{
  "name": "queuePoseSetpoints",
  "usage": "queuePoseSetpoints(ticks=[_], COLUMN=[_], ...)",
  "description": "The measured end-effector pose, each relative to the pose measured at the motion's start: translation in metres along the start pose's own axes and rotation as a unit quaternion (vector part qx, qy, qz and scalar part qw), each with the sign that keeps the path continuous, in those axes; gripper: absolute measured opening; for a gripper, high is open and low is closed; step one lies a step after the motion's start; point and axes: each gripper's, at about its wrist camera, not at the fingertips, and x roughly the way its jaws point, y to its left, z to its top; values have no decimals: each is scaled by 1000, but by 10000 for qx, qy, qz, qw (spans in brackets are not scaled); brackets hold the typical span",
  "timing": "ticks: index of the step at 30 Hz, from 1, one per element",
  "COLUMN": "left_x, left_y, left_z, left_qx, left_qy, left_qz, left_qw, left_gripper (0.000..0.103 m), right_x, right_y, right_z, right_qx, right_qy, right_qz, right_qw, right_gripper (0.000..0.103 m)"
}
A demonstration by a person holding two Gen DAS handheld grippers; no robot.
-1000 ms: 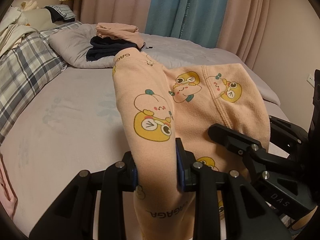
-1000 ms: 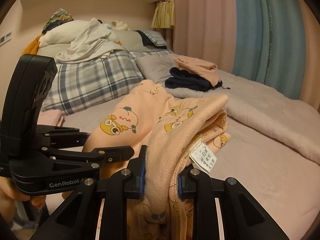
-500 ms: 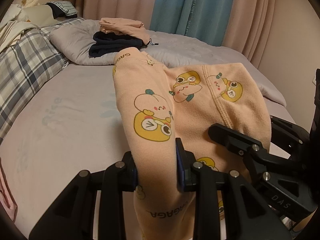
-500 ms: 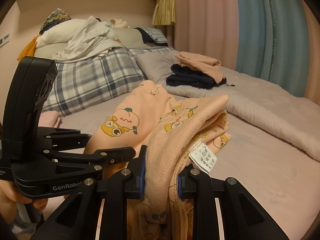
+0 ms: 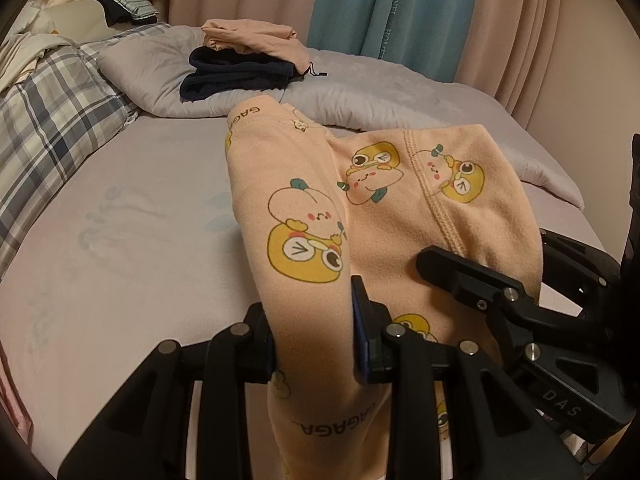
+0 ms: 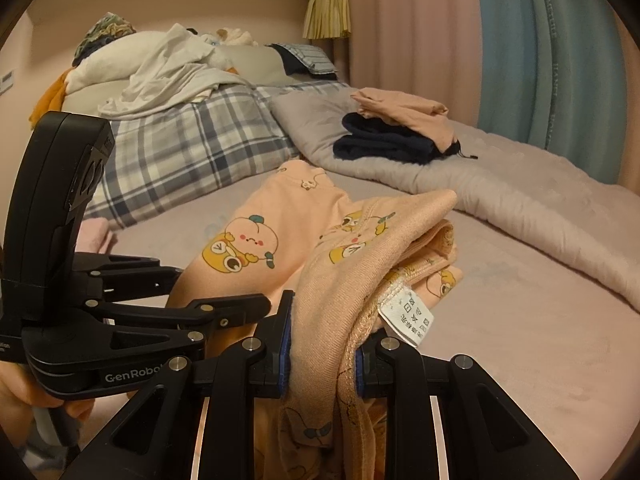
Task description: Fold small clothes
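Plaid bedding [image 5: 52, 120] in grey, navy and cream fills the left edge of the left wrist view, with a heap of white laundry [image 6: 160, 72] piled above it in the right wrist view and a pleated yellow lampshade [image 6: 326, 14] hanging near the wall behind. Beside the plaid lies a grey pillow [image 5: 140, 76], and on the grey quilt [image 5: 380, 96] next to it sits a small stack: a folded navy garment [image 5: 236, 78] with a folded peach garment [image 5: 256, 38] on top. The pale lilac bed sheet [image 5: 120, 248] spreads across the middle. Over it hang the peach cartoon-print trousers [image 5: 304, 208], stretched from the bed toward both cameras; their far end rests on the sheet just short of the quilt. The left gripper [image 5: 312, 340] has its jaws closed tight on one printed leg, the fabric bulging up between the blue pads and blocking much of the sheet beyond. To its right, the right gripper [image 6: 322, 346] pinches a bunched edge of the same trousers, jaws narrow on the cloth, with a white care label [image 6: 408, 316] dangling just beside the right pad. Each tool's black body crowds the other's view. Pink and blue curtains [image 5: 360, 12] close off the far right.
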Motion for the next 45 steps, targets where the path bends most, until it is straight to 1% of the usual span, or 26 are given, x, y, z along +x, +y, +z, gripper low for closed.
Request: queuePoseSetpoints(ticks=[13, 28, 40, 45], left_x=[33, 79, 99, 105], left_y=[4, 15, 22, 27], left_z=[3, 2, 0, -1], left_qx=[-36, -112, -165, -242], left_qy=[182, 578, 825, 919], left_qz=[86, 204, 237, 194], left_qw=[9998, 9981, 9962, 9953], left_gripper=[30, 30, 31, 33], right_x=[28, 65, 83, 89], right_y=[-7, -17, -23, -32], right_z=[-4, -13, -19, -23], right_qx=[139, 399, 581, 830], right_qy=[171, 538, 787, 936], right_qz=[-14, 19, 116, 198], right_qw=[9998, 9978, 9951, 9920], right_gripper=[25, 25, 25, 25])
